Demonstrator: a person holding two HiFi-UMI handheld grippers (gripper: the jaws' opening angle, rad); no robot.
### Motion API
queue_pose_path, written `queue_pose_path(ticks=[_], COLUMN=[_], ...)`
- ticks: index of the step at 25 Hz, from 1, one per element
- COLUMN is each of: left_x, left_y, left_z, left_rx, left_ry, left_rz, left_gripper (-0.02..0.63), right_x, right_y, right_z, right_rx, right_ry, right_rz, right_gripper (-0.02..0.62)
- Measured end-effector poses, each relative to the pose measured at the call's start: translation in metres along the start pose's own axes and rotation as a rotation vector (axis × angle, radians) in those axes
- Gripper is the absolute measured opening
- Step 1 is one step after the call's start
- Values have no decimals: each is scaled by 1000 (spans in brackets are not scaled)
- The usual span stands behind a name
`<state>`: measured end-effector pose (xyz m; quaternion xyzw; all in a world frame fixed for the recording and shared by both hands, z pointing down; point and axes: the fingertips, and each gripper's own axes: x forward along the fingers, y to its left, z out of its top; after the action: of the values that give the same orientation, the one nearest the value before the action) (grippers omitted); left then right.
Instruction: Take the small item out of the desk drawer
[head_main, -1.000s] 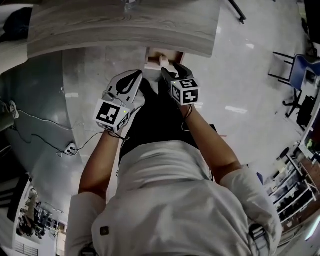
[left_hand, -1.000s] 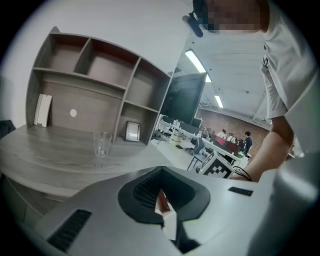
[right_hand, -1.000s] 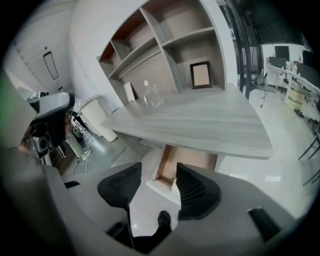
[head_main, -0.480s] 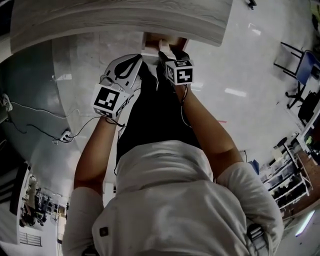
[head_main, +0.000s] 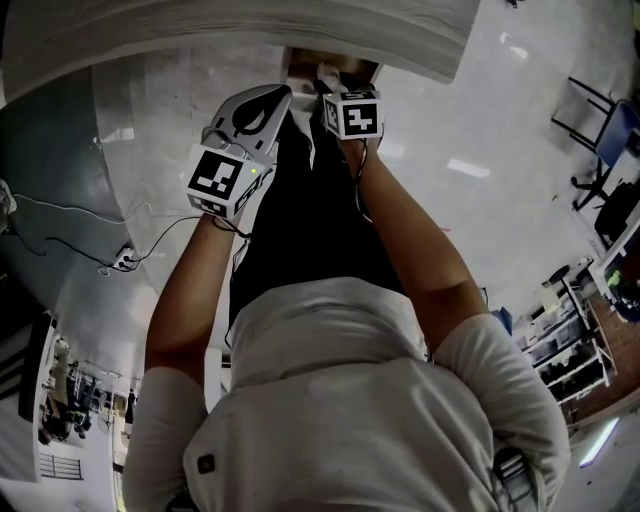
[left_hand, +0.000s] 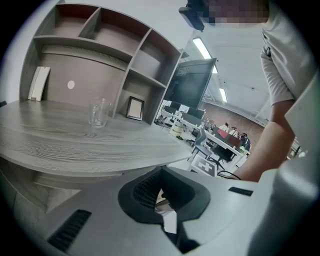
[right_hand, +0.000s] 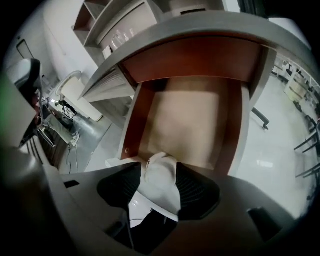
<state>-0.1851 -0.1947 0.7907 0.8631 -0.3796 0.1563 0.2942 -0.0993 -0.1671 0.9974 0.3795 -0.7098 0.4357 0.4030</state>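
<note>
The desk drawer (right_hand: 195, 115) stands open under the grey wooden desktop (head_main: 250, 30), showing a bare tan bottom and red-brown sides. My right gripper (right_hand: 160, 186) is shut on a small whitish item (right_hand: 161, 175), held just in front of the drawer's near edge. In the head view the right gripper (head_main: 335, 86) with its marker cube is at the drawer's mouth (head_main: 350, 68), and the item (head_main: 325, 72) shows pale at its tip. My left gripper (head_main: 270, 97) is beside it to the left, jaws together and empty. In its own view the left gripper (left_hand: 164, 197) points over the desktop (left_hand: 75, 140).
On the desk stand a clear glass (left_hand: 98, 112), a small picture frame (left_hand: 134, 108) and a shelf unit (left_hand: 100, 45). A cable and power strip (head_main: 125, 260) lie on the floor at left. Chairs (head_main: 600, 120) stand at far right. My own legs are directly below the grippers.
The head view has tilted, so the desk and both grippers sit higher in the frame. My right gripper is a little closer to the desk edge, still holding the whitish item.
</note>
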Motion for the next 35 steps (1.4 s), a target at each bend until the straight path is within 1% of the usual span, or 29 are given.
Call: queue_pose_path(ticks=[4,7,9,12,16,24,30,35], left_x=[1,1,0,-3,-9,-18,-28,-38], left_y=[2,1,1,1,1,-1,-9,-16], left_z=[6,6,3,1,2,5,13,26], left_rx=[-3,-10,-22,-34,-39,-14,-1,12], left_ry=[-1,-5,-5,-6,-11,-23,-33,-46], left_rz=[6,8,9,16,24,33,45,49], left_gripper=[15,15,15,15,15,15,15,15], right_x=[5,9,11,11,6,-10,-32,-53], right_y=[-3,-7,-10,-9,-9,-6,7,21], right_z=[1,-2,-3,-3,-2,4,12,21], right_rx=[-23,-22,-21,-30,-42,-35,-51,-84], right_ry=[46,68,74,72,54,3,-39,-76], right_rz=[-22,-29,-34,-34,-38,-33,-14,0], right_gripper=[227,208,190,184,172,166,164,164])
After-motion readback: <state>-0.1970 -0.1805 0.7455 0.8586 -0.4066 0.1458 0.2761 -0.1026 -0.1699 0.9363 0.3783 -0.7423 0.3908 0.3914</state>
